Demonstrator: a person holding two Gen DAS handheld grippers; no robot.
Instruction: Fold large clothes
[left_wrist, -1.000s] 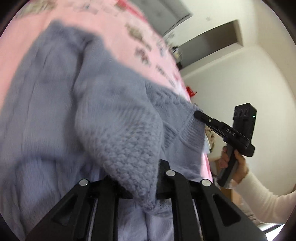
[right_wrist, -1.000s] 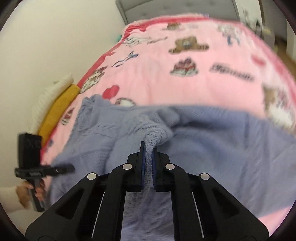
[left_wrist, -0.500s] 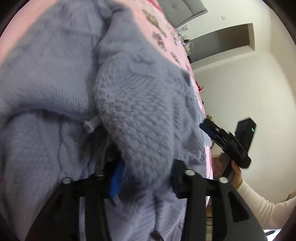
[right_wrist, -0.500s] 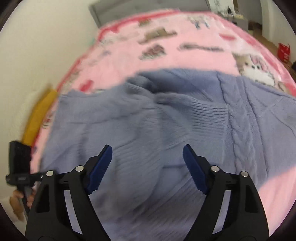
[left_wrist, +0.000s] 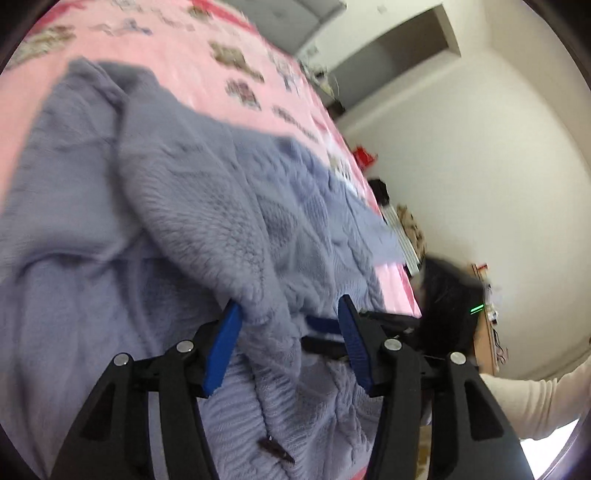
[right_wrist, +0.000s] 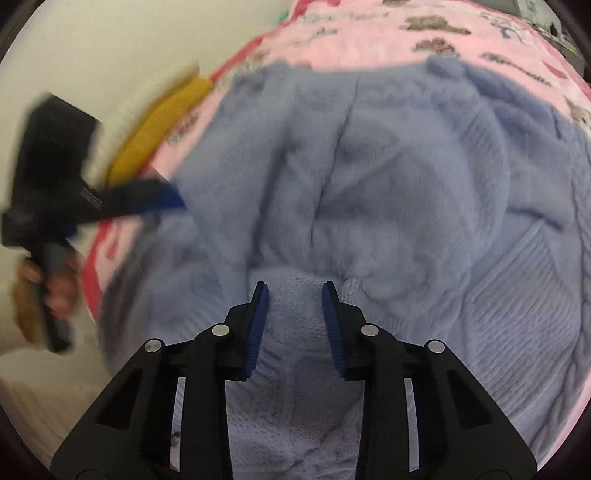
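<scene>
Left wrist view
Sweater: a grey-blue knitted sweater (left_wrist: 177, 206) lies rumpled across the pink bed cover (left_wrist: 184, 62), which carries small printed pictures.
Sleeve: a thick fold of the sweater (left_wrist: 207, 229) runs down from the upper left and ends between the blue pads.
Left gripper: the left gripper (left_wrist: 290, 332) stands spread, its jaws having just been opening; the knit hangs between the pads and brushes the left one, but it is not pinched.
Right gripper: the right gripper (left_wrist: 325, 325) shows low on the right behind the left one's finger, blurred, its blue tip on the sweater.
Person: a cream sleeve (left_wrist: 535, 402) reaches in from the right edge.
Room: white walls and a dark doorway lie beyond the bed.

Right wrist view
Sweater: the sweater (right_wrist: 388, 166) fills most of the frame, bunched in soft folds, with a ribbed band on the right.
Right gripper: the right gripper (right_wrist: 294, 291) has its jaws partly spread, having just been closing; a hump of knit sits between the pads, and whether they press on it cannot be told.
Left gripper: the left gripper (right_wrist: 173, 195) is at the left, blurred, its blue tip at the sweater's edge, held by a hand (right_wrist: 40, 291).
Bed: a yellow cushion (right_wrist: 159, 125) lies at the edge of the pink cover by the wall.
</scene>
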